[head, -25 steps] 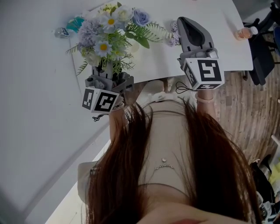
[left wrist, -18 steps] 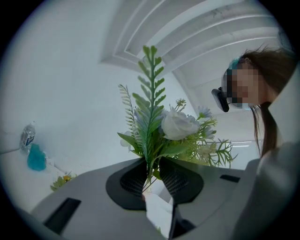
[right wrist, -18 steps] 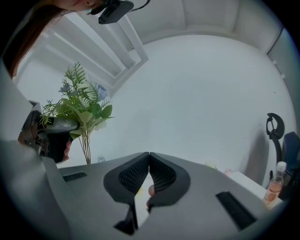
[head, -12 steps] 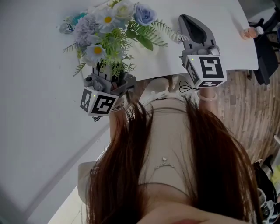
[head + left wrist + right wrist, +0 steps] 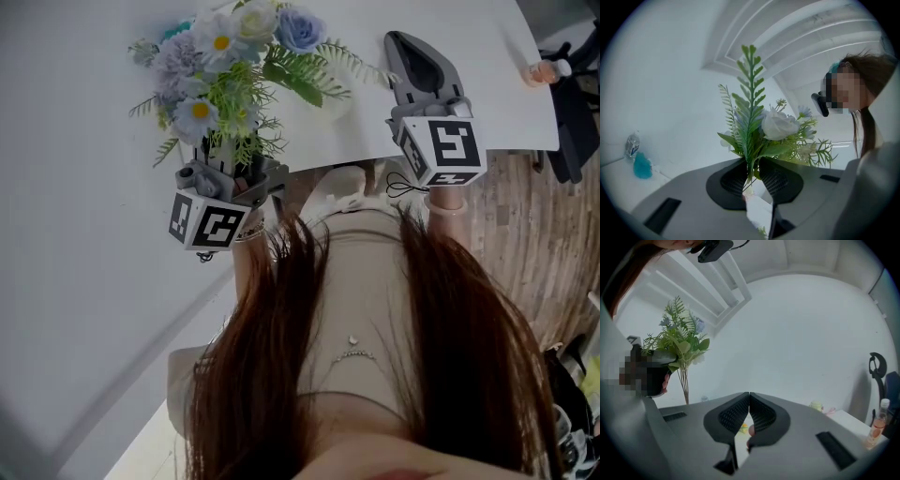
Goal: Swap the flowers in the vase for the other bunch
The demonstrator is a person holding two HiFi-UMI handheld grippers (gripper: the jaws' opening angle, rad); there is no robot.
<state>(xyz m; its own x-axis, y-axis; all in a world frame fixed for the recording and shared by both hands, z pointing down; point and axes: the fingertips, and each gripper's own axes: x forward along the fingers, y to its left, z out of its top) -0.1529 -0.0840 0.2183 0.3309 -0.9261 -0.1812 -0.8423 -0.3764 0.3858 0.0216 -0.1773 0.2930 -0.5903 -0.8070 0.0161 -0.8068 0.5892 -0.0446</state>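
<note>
In the head view, the left gripper (image 5: 228, 161) holds a bunch of artificial flowers (image 5: 230, 66) by its stems, upright. The blooms, white daisies, a pale blue rose and fern fronds, stand over the near edge of the white tabletop (image 5: 478, 84). The right gripper (image 5: 401, 47) hangs over the same tabletop, well apart from the bunch, with nothing in it. A small bottle (image 5: 547, 68) stands near the tabletop's right edge.

In the left gripper view, the jaws are clenched on the thin green stems of the bunch (image 5: 764, 126), which rises straight out between the black pads (image 5: 778, 180). A white rose (image 5: 779, 124) sits beside a tall fern frond. A teal object (image 5: 642, 166) lies far off at the left.

In the right gripper view, the jaws of the right gripper (image 5: 749, 401) are pressed together and empty. The bunch (image 5: 679, 341) shows at the left, raised clear of the tabletop. A bottle (image 5: 878, 422) stands at the far right.
</note>
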